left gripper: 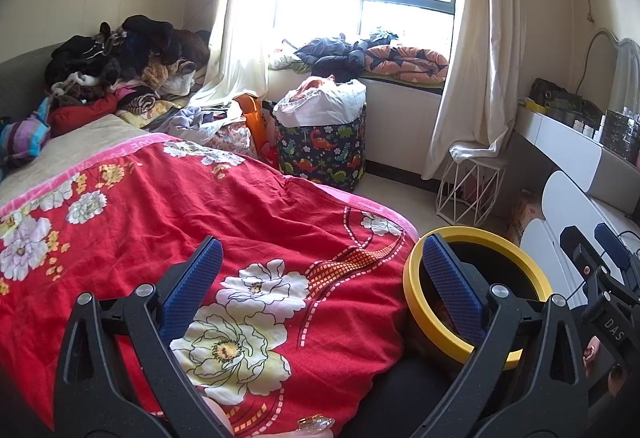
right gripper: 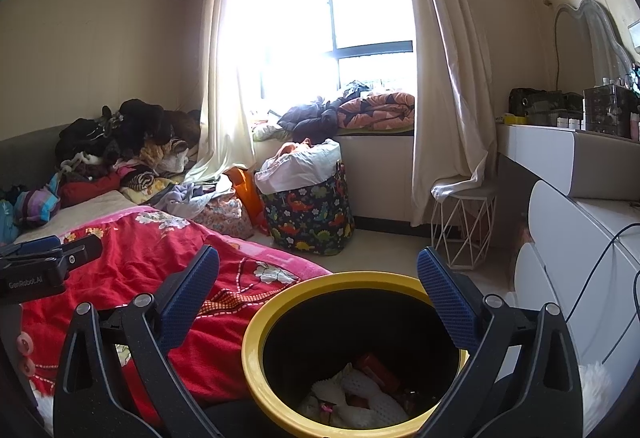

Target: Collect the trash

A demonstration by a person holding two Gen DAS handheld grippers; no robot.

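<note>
Both grippers are spread and empty; the right gripper [right gripper: 318,292] hovers over the yellow-rimmed bin [right gripper: 256,354] at six o'clock, trash [right gripper: 360,394] inside. Left gripper [left gripper: 320,280] faces the red quilt [left gripper: 256,222]; next, I'd judge, comes hunting more litter

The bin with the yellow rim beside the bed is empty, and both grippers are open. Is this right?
Not quite. The bin is not empty: the right wrist view shows white wrappers and something red at its bottom. The left gripper and right gripper are indeed open.
</note>
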